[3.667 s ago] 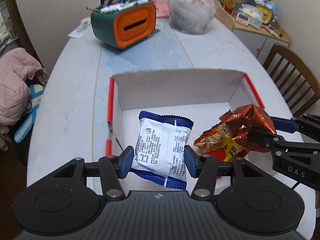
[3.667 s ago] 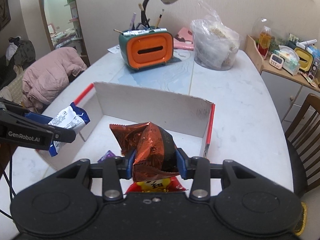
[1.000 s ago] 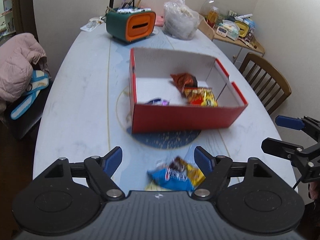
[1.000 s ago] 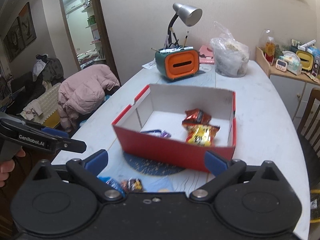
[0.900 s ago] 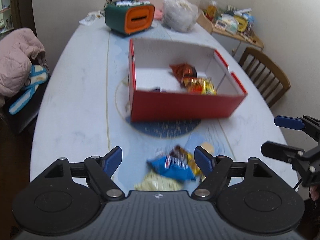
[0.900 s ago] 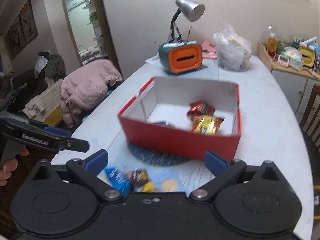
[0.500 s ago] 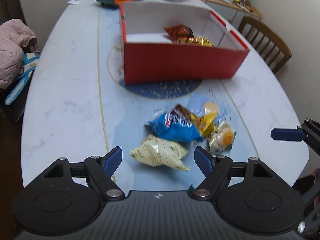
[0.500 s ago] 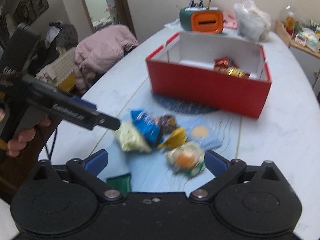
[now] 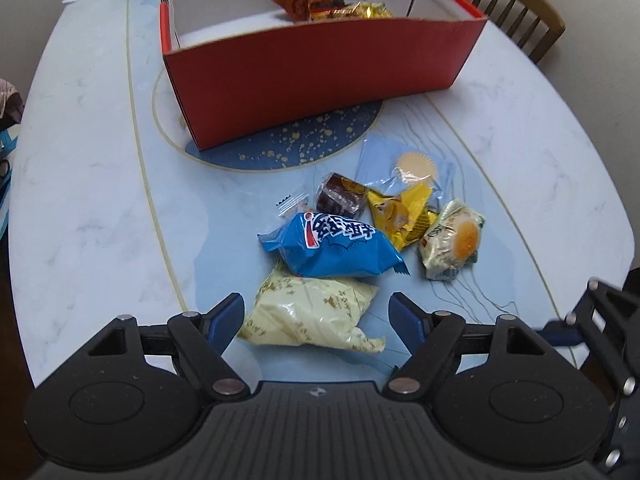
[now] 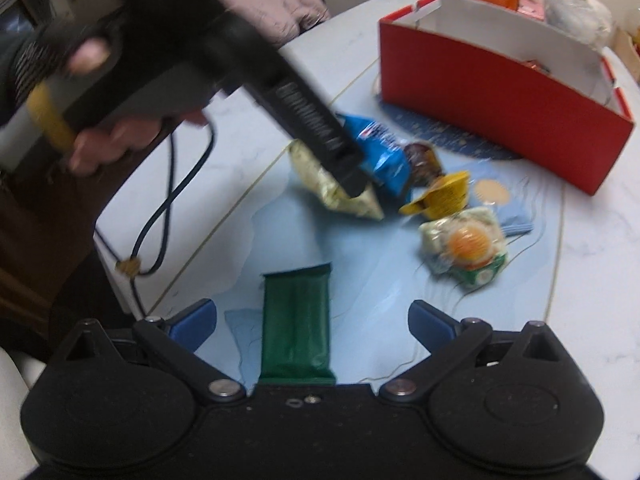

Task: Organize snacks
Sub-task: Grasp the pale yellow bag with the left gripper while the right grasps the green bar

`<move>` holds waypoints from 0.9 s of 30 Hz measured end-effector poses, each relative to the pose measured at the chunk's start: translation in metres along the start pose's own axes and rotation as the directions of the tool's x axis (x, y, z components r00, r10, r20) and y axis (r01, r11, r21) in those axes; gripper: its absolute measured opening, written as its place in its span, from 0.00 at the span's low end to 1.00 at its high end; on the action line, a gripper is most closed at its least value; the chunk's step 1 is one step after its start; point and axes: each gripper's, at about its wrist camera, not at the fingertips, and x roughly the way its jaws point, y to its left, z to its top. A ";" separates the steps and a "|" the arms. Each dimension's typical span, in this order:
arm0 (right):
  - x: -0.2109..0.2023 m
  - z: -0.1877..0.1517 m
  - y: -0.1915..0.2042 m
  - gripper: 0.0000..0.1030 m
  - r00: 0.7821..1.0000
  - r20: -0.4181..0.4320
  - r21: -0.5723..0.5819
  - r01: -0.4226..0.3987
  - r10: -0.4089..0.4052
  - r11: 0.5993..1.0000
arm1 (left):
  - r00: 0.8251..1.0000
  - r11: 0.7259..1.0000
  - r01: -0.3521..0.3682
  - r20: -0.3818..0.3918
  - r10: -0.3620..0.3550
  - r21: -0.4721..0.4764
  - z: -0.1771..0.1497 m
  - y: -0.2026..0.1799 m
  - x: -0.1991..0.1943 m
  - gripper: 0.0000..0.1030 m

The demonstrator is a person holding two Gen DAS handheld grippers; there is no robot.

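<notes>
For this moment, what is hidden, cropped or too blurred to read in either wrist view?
- Green bar, right wrist view: near end hidden behind the right tool.
- Pale yellow packet, right wrist view: partly covered by the left tool's blurred body.
- Box, left wrist view: front wall hides the floor.

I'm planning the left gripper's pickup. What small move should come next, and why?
Probably ease the left gripper a little lower and shut it on the pale yellow snack bag. Its open jaws already bracket that bag, which lies loose on the table, partly under the blue snack packet, outside the red box.
</notes>
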 end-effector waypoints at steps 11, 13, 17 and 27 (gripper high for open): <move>0.031 -0.004 0.022 0.86 0.997 -0.061 -0.090 0.035 -0.041 0.995 | 0.999 1.000 0.000 -0.054 0.000 -0.008 -0.001 -0.001 0.018 0.77; 0.037 -0.005 0.026 0.82 0.995 -0.074 -0.102 0.055 -0.063 0.993 | 0.998 1.000 0.002 -0.057 -0.003 -0.009 -0.004 -0.002 0.019 0.77; 0.043 -0.005 0.033 0.76 0.991 -0.084 -0.133 0.090 -0.102 0.987 | 0.998 1.000 0.005 -0.058 -0.006 -0.015 -0.009 -0.001 0.021 0.77; 0.046 -0.004 0.039 0.57 0.989 -0.082 -0.138 0.110 -0.122 0.984 | 0.998 0.997 0.035 -0.045 -0.038 -0.066 -0.017 0.008 0.018 0.65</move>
